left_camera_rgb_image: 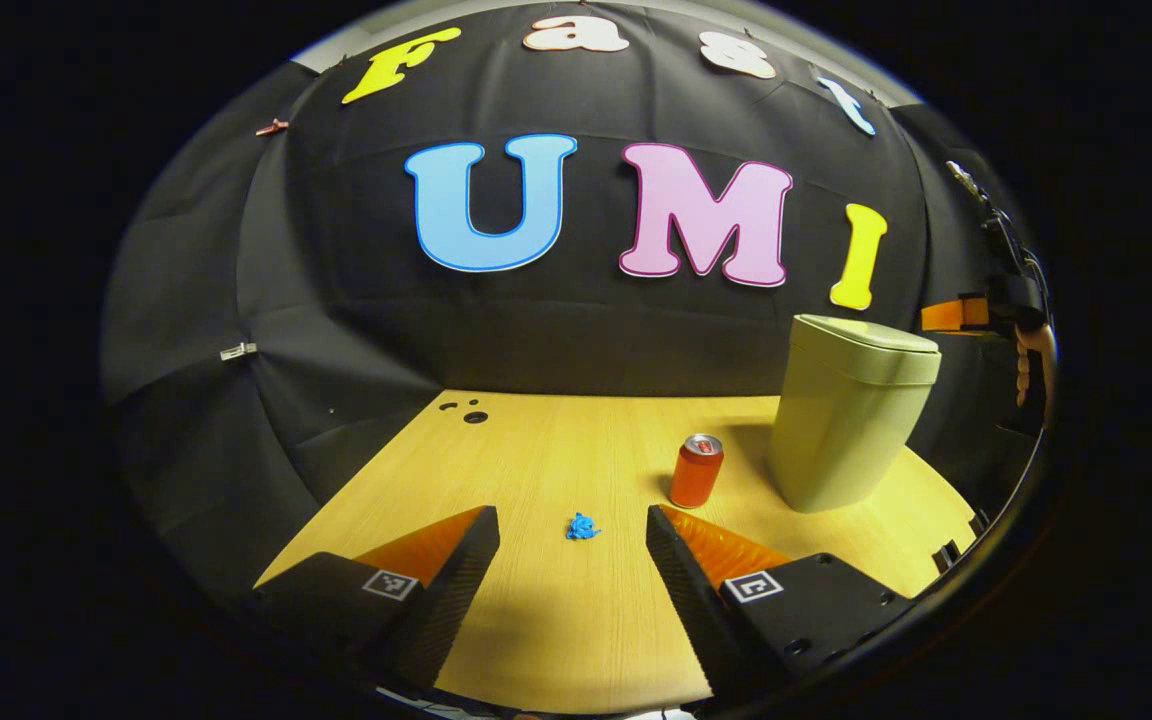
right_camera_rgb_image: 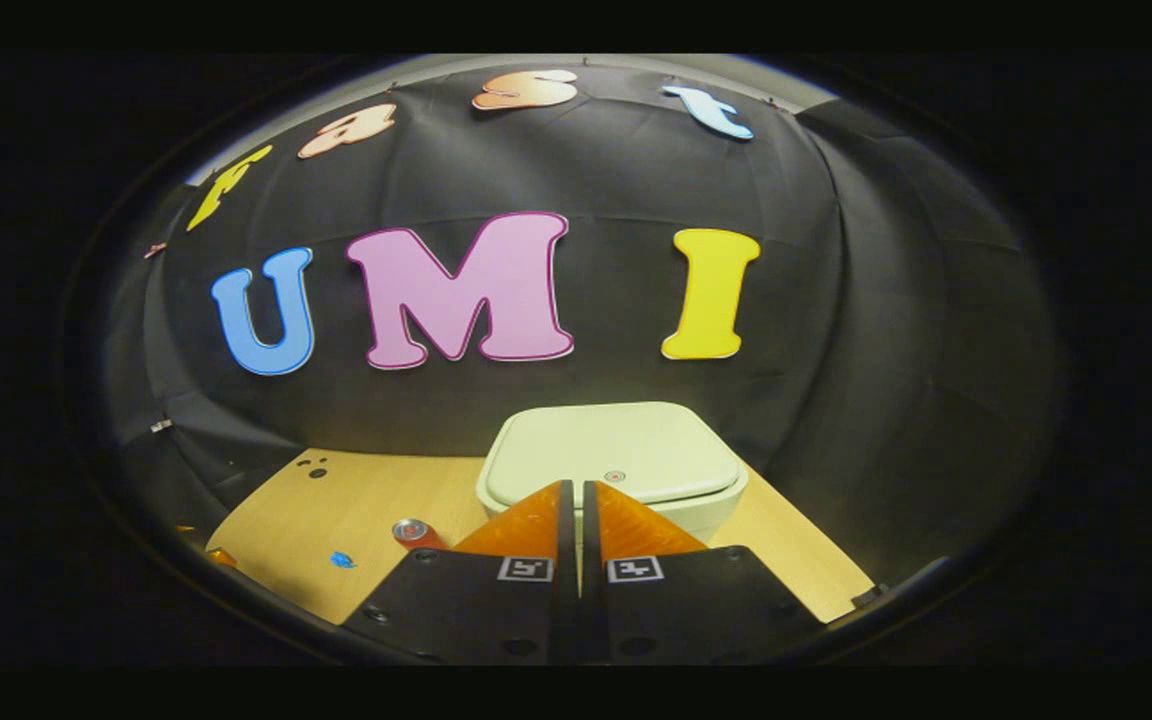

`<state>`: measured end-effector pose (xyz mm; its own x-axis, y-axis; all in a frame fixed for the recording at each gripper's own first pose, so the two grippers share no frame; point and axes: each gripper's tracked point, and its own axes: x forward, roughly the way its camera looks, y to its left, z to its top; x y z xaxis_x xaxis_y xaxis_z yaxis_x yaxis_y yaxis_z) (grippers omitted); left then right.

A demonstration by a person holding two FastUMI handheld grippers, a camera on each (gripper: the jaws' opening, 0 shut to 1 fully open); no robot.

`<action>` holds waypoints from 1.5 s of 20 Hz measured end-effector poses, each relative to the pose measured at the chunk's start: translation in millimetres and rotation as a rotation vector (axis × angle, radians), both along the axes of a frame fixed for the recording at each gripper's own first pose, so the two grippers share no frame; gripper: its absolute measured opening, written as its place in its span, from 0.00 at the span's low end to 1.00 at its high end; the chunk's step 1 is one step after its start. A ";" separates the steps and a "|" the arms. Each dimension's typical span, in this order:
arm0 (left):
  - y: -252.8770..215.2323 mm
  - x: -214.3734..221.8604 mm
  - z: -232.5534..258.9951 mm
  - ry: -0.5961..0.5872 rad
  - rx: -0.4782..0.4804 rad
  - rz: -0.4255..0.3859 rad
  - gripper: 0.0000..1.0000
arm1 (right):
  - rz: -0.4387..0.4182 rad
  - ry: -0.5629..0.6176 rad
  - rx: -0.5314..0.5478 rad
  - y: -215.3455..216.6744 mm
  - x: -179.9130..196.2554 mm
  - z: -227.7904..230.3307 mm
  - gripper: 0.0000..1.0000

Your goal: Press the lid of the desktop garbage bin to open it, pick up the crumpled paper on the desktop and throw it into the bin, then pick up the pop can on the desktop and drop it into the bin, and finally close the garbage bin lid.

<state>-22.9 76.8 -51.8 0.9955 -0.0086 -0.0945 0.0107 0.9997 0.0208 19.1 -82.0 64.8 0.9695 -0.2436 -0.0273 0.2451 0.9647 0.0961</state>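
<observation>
Lid-pressing is judged to be the step in hand, since the garbage bin (right_camera_rgb_image: 614, 462) is seen with its lid (right_camera_rgb_image: 612, 450) down and nothing yet thrown in. The right gripper (right_camera_rgb_image: 577, 492) is held with its fingers pressed together, nothing between them, and its tips are poised just over the near edge of the lid, beside a small round mark (right_camera_rgb_image: 615, 477) on it; whether contact is made cannot be told. The left gripper (left_camera_rgb_image: 572, 520) is kept spread wide and empty above the wooden desktop (left_camera_rgb_image: 556, 440). Just ahead of it, between the lines of its two fingers, the blue crumpled paper (left_camera_rgb_image: 583, 526) is seen lying, and the orange pop can (left_camera_rgb_image: 696, 470) is found standing upright a little farther on, toward its right finger, near the foot of the bin. To the right gripper, both the paper and the can lie well off to the left and below. Trouble could be caused by a press landing off the latch, so that the lid is left shut, or by a push given sideways rather than downward, so that the light bin is slid or tipped toward the can. The paper, being small and flat to the desktop, could be nudged away rather than pinched if the fingers are closed too high.
</observation>
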 end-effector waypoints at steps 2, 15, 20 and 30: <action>6.3 -6.6 -4.1 -0.002 0.009 -0.017 0.95 | -0.008 0.006 -0.001 9.3 -11.9 -4.7 0.02; 11.2 10.6 -9.2 -0.009 -0.019 -0.081 0.95 | 0.040 0.009 0.001 49.5 -47.6 -33.2 0.29; 12.4 55.2 -36.0 0.065 -0.091 -0.037 0.95 | 0.075 0.087 0.038 46.3 -47.9 -70.5 0.72; 3.1 142.2 -86.6 0.212 -0.104 0.002 0.95 | 0.113 0.230 0.054 22.8 -30.2 -121.4 0.99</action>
<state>119.4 79.9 -138.4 0.9536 -0.0277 -0.2999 0.0023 0.9964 -0.0848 -11.1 -59.3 -56.6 0.9572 -0.1265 -0.2603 0.1577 0.9822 0.1025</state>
